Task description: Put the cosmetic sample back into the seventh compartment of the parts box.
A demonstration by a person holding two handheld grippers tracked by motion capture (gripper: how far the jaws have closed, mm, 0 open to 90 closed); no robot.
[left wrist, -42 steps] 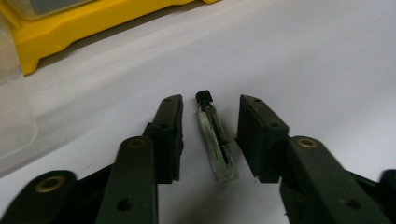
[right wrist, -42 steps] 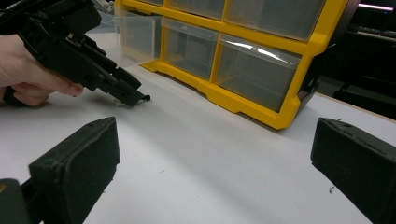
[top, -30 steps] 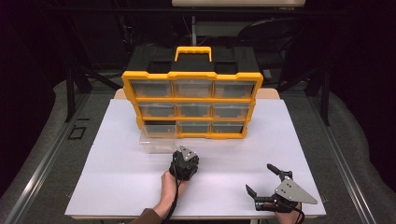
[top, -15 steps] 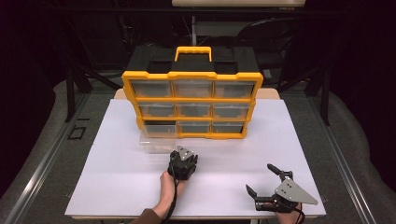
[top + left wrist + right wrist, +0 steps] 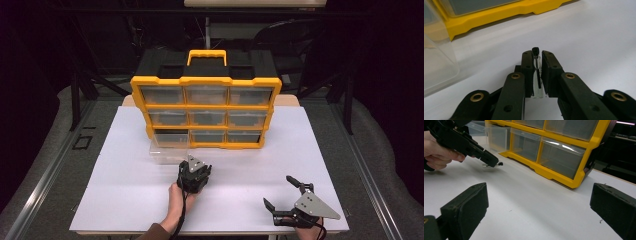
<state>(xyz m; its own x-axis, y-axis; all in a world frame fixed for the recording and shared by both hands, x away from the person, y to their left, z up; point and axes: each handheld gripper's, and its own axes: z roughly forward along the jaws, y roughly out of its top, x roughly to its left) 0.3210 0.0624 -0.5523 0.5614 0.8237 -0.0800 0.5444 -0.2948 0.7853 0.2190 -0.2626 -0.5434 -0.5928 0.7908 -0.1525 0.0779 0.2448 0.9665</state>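
My left gripper (image 5: pixel 537 56) is shut on a small clear glass vial (image 5: pixel 537 86) with a black cap, held lengthwise between its pads. The cap pokes out past the fingertips. In the high view this left gripper (image 5: pixel 194 170) hovers low over the white board, just in front of a clear drawer (image 5: pixel 169 147) pulled out of the yellow organizer (image 5: pixel 206 112). From the right gripper view, the vial (image 5: pixel 495 165) sticks out of those jaws just above the board. My right gripper (image 5: pixel 282 194) rests at the front right, open, with nothing between its pads (image 5: pixel 466 205).
The organizer has three rows of clear drawers and a handle on top, and stands at the back of the white board (image 5: pixel 125 200). Its bottom-left slot is open. The pulled-out drawer (image 5: pixel 436 65) lies close to the left of my left jaws. Dark floor surrounds the table.
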